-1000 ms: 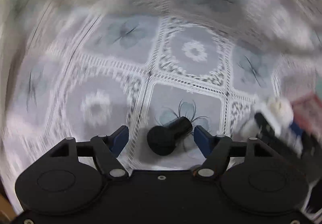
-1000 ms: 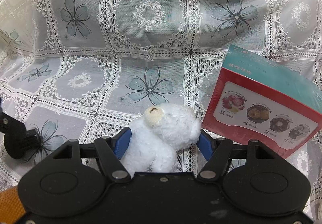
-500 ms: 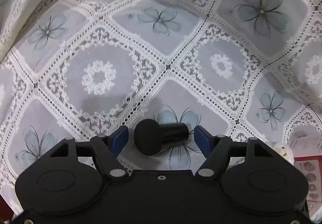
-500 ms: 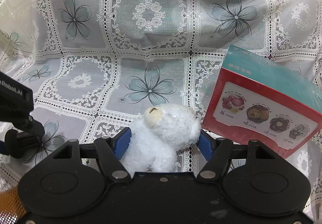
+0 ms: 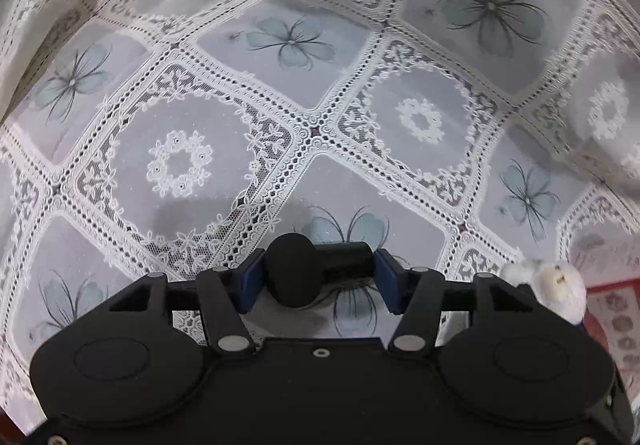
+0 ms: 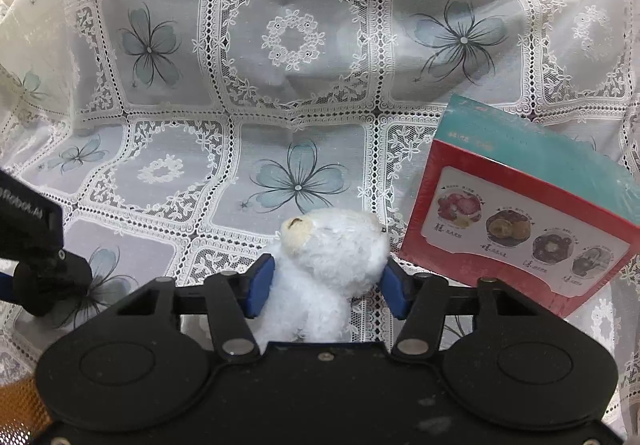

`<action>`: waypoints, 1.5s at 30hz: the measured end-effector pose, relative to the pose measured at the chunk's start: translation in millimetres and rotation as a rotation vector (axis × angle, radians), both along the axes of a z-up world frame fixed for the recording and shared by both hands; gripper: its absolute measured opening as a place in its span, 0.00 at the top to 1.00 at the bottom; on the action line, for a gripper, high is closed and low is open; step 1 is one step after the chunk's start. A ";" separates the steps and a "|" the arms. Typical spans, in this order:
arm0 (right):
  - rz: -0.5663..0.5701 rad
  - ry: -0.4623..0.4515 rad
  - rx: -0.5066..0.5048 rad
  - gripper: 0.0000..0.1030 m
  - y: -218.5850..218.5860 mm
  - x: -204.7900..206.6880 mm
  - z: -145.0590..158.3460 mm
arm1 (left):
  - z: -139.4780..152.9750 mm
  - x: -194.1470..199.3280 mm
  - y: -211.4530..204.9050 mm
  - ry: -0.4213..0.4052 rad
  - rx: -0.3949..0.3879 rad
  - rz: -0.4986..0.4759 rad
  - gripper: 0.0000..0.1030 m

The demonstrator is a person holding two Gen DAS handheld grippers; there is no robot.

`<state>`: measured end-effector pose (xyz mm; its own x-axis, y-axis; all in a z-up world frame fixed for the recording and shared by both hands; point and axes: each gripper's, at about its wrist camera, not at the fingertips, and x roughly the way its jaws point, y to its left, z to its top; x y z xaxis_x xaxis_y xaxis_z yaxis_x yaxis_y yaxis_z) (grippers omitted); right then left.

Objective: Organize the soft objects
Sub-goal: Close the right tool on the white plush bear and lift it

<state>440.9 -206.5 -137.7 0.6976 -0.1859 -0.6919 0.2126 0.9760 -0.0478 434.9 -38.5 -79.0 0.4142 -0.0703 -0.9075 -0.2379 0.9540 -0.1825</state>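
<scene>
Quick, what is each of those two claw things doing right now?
Left gripper: its jaws have just closed onto the black cylinder, pads pressing both ends.
Right gripper: its jaws have just closed onto the white plush bear.

Left gripper [image 5: 316, 277] is tipped steeply down, and its jaws have just been closing, so both blue pads [image 5: 249, 281] now press the ends of a black mic-shaped thing [image 5: 312, 271] lying sideways between them. Right gripper [image 6: 326, 283] is angled down less steeply, and its jaws have just closed in too, squeezing a white plush bear [image 6: 328, 265] from both sides. Its pads [image 6: 260, 287] sink a bit into the fur.
</scene>
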 end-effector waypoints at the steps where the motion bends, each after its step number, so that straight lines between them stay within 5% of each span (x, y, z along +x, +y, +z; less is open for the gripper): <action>1: 0.001 -0.006 0.005 0.49 -0.6 -0.9 0.8 | 1.9 -1.9 0.5 -0.007 0.005 -0.021 0.47; 11: 0.049 -0.108 0.095 0.56 -9.7 -19.1 9.9 | 26.8 -36.1 4.8 -0.124 0.103 -0.178 0.47; 22: 0.040 -0.101 0.121 0.56 -12.0 -16.5 8.5 | 21.2 -46.0 11.1 -0.118 0.082 -0.249 0.47; 26: 0.009 -0.067 0.073 0.39 -6.6 -12.3 7.4 | 17.8 -48.3 11.4 -0.105 0.070 -0.260 0.47; 29: 0.056 -0.080 0.065 0.08 -2.1 -15.0 10.3 | 19.3 -51.2 14.4 -0.108 0.058 -0.259 0.47; 37: 0.040 0.094 0.074 0.07 -2.7 11.2 2.0 | 21.8 -49.1 13.5 -0.103 0.078 -0.267 0.47; 41: -0.028 0.211 0.165 0.08 -6.4 22.9 -4.7 | 21.2 -44.9 8.9 -0.072 0.079 -0.301 0.47; 45: -0.069 0.259 0.167 0.20 -1.0 30.6 -0.2 | 23.4 -40.6 4.6 -0.040 0.080 -0.324 0.47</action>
